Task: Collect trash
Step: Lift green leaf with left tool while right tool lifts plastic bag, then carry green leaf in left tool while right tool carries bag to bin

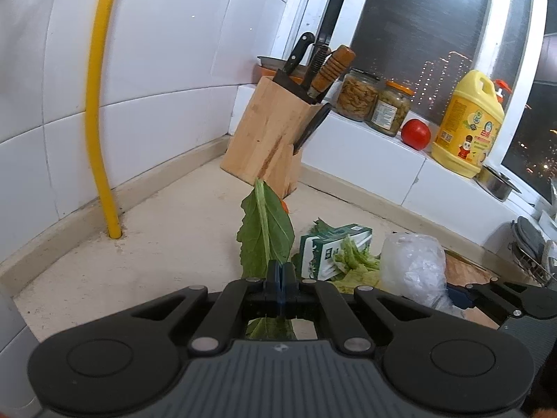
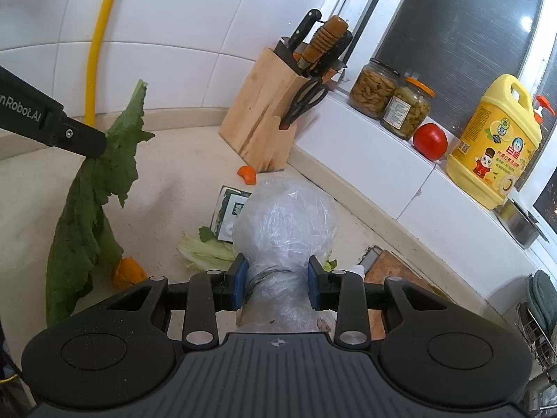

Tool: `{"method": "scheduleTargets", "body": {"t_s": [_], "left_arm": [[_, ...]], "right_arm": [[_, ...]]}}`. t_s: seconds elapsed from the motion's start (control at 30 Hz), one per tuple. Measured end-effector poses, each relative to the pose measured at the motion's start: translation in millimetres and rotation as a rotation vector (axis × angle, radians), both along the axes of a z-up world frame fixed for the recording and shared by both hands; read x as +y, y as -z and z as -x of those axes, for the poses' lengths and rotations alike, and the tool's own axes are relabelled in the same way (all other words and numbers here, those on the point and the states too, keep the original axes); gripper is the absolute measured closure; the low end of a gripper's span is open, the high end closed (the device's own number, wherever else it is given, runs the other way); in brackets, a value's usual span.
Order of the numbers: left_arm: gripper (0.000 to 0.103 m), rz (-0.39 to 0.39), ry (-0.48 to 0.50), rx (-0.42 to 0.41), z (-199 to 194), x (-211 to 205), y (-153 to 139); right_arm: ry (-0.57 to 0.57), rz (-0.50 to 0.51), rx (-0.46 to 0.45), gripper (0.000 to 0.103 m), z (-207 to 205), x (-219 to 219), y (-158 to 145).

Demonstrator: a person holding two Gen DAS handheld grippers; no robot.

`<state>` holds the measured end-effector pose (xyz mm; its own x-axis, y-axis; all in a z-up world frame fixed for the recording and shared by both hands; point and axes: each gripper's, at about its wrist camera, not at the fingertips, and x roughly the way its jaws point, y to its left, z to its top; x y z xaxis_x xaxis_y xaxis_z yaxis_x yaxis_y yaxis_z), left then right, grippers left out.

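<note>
My left gripper (image 1: pixel 280 271) is shut on a large green leaf (image 1: pixel 266 233), which stands up past the fingertips. In the right wrist view the same leaf (image 2: pixel 94 195) hangs from the left gripper (image 2: pixel 99 148) above the counter. My right gripper (image 2: pixel 277 277) is shut on the neck of a clear plastic bag (image 2: pixel 285 223), held upright over the counter. The bag (image 1: pixel 412 264) also shows in the left wrist view. On the counter lie a green and white carton (image 1: pixel 330 247), pale cabbage scraps (image 2: pixel 205 250) and two orange peel pieces (image 2: pixel 247 174) (image 2: pixel 128 271).
A wooden knife block (image 2: pixel 264 111) with knives and scissors stands in the corner. On the white sill sit two jars (image 2: pixel 390 97), a tomato (image 2: pixel 430 141) and a yellow detergent bottle (image 2: pixel 494 146). A yellow pipe (image 1: pixel 99 104) runs down the tiled wall. A dish rack (image 2: pixel 538 317) is at right.
</note>
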<state>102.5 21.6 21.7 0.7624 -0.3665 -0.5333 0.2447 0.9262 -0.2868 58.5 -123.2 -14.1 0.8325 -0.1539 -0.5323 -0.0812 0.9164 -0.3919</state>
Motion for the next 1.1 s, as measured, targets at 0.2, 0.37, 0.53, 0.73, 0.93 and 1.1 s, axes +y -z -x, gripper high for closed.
{"method": "scheduleTargets", "body": {"t_s": [0.2, 0.37, 0.53, 0.73, 0.93, 1.1], "left_arm": [[0.103, 0.009, 0.005, -0.013, 6.2, -2.1, -5.2], [0.103, 0.022, -0.003, -0.026, 13.0, 2.1, -9.9], [0.103, 0.032, -0.035, -0.042, 24.2, 14.1, -15.3], [0.103, 0.042, -0.102, -0.063, 42.6, 36.3, -22.1], [0.103, 0.046, -0.182, -0.082, 65.7, 62.9, -26.4], [0.103, 0.043, -0.268, -0.089, 89.5, 89.7, -27.0]], "right_arm": [[0.007, -0.003, -0.008, 0.061, 3.7, -3.4, -1.9], [-0.009, -0.001, -0.024, 0.061, 6.9, 1.3, -6.6], [-0.038, -0.007, -0.039, 0.061, 6.5, 12.2, -12.1], [-0.112, -0.008, -0.055, 0.061, 8.7, 36.0, -18.1], [-0.206, -0.008, -0.062, 0.061, 15.0, 65.3, -22.0], [-0.291, -0.016, -0.06, 0.061, 22.4, 90.8, -23.9]]}}
